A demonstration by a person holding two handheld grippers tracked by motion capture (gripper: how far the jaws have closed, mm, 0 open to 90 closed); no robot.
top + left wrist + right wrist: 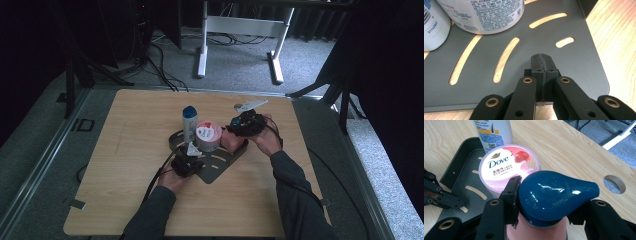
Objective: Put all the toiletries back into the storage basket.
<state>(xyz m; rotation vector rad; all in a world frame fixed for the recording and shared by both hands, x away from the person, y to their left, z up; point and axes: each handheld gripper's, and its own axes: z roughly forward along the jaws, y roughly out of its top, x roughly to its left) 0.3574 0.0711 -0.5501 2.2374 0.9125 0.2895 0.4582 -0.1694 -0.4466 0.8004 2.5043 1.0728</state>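
A dark grey slotted tray (216, 169) lies mid-table. On it stand a white bottle with a blue cap (189, 123) and a Dove tub with a pink lid (208, 135). My right gripper (245, 125) is at the tray's right end, shut on the blue pump top (554, 192) of a pink bottle (234, 143); in its own view the right gripper (544, 202) has the Dove tub (509, 167) just behind the bottle. My left gripper (189, 161) hovers low over the tray's near part. In its own view the left gripper (541, 62) is shut with nothing in it, pads pressed together above the tray (579, 62).
The wooden table (130, 150) has a round hole (239, 106) near its far edge. A white desk frame (240, 30) and cables stand on the carpet beyond. In the left gripper view the tub (481, 15) and white bottle (434, 25) stand close ahead.
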